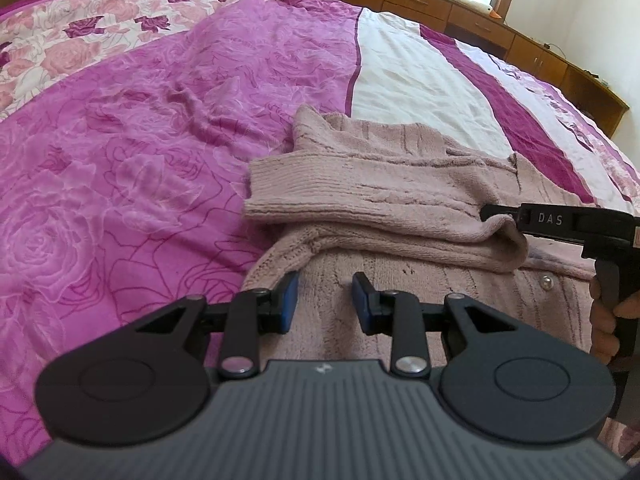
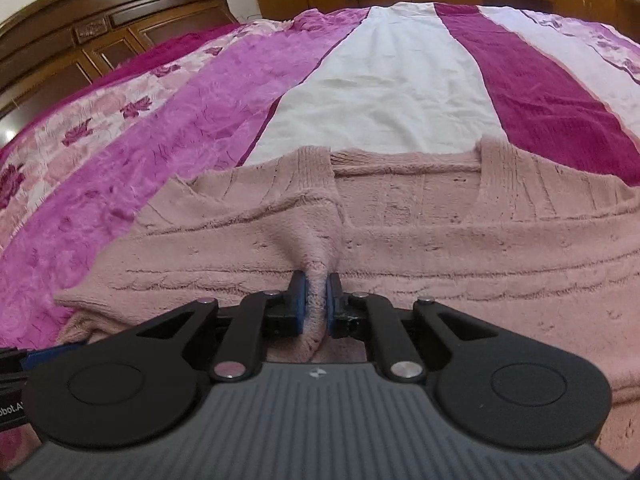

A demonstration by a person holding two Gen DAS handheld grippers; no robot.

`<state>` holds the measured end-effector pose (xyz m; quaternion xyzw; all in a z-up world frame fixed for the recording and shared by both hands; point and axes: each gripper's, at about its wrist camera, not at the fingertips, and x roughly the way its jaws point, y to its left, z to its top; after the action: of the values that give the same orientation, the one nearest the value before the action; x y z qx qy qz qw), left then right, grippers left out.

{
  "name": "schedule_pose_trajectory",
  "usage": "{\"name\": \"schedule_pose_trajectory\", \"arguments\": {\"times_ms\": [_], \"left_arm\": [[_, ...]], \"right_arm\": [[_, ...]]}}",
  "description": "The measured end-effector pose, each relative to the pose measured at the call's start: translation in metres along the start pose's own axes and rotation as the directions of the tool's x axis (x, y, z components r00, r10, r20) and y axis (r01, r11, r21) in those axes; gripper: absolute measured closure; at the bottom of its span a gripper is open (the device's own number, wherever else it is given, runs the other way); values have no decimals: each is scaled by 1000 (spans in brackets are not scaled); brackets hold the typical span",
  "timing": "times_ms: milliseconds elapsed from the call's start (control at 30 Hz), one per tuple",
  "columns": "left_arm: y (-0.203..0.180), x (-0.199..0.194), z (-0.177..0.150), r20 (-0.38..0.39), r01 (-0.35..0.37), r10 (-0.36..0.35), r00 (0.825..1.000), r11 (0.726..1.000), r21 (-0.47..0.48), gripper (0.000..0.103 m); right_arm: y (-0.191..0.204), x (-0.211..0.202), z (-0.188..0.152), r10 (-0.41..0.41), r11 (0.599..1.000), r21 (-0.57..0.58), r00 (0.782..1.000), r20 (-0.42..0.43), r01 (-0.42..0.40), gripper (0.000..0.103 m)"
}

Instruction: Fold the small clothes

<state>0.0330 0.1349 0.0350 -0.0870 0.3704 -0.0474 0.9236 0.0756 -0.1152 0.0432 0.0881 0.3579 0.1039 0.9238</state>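
Basically, pink cardigan point(image 1: 400, 184) lies flat on the bedspread point(image 1: 120, 160), sleeve point(image 1: 360, 204) folded crosswise over its body. Right gripper point(image 2: 316, 300) pinches the sleeve cuff; left gripper point(image 1: 325, 300) hovers parted, empty, just above the hem-side fabric.

Left gripper point(image 1: 325, 302): black linkage arms, blue pads point(image 1: 291, 300), silver pivot screws, two round black discs, ribbed grey housing with a small white logo; right gripper point(image 2: 316, 304): identical build; its side arm reads "DAS" in white.
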Motion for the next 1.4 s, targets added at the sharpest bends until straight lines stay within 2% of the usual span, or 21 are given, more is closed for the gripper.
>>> {"name": "schedule_pose_trajectory", "arguments": {"times_ms": [67, 233, 267, 467, 600, 700, 867, 1000, 1067, 1100, 1133, 1233, 1300, 1400], "left_arm": [[2, -7, 3, -4, -4, 4, 1000, 1000, 1, 71], [7, -25, 11, -11, -23, 23, 1000, 1000, 14, 71], [8, -28, 12, -9, -35, 35, 999, 999, 17, 71], [23, -46, 18, 4, -96, 96, 995, 995, 0, 71], [40, -52, 20, 5, -140, 140, 990, 990, -35, 71], [51, -54, 20, 1, -147, 147, 989, 987, -64, 71], [60, -54, 18, -3, -147, 147, 989, 986, -84, 71], [65, -49, 16, -17, -139, 138, 990, 986, -89, 71], [67, -45, 15, -27, -145, 144, 989, 985, -93, 71], [69, -44, 15, -31, -148, 145, 989, 984, -98, 71], [70, -44, 15, -32, -146, 144, 989, 984, -103, 71], [71, -45, 15, -27, -143, 141, 990, 984, -109, 71], [69, -45, 14, -26, -144, 142, 989, 984, -106, 71], [67, -45, 15, -27, -141, 139, 990, 985, -101, 71]], "right_arm": [[2, -6, 1, 1, 1000, 8, 1000, 1, -1, 88], [22, -33, -1, 29, 999, -47, 998, 61, -27, 57], [28, -38, -3, 47, 997, -64, 996, 71, -43, 55], [72, -51, -12, 164, 973, -176, 984, 63, -151, 51], [106, -47, -19, 199, 942, -284, 979, 44, -179, 47], [131, -41, -26, 218, 914, -357, 976, 27, -194, 44], [159, -24, -31, 203, 879, -441, 979, 2, -182, 42], [170, -6, -33, 158, 870, -470, 987, -16, -147, 41], [170, -2, -32, 153, 879, -456, 988, -6, -139, 42], [169, -1, -30, 150, 889, -438, 989, 3, -134, 48], [168, 0, -28, 150, 899, -418, 989, 11, -132, 65], [162, -2, -24, 178, 918, -365, 984, 21, -158, 87], [160, -7, -21, 181, 922, -356, 982, 48, -152, 92], [153, -17, -14, 189, 938, -312, 978, 93, -151, 94]]}}
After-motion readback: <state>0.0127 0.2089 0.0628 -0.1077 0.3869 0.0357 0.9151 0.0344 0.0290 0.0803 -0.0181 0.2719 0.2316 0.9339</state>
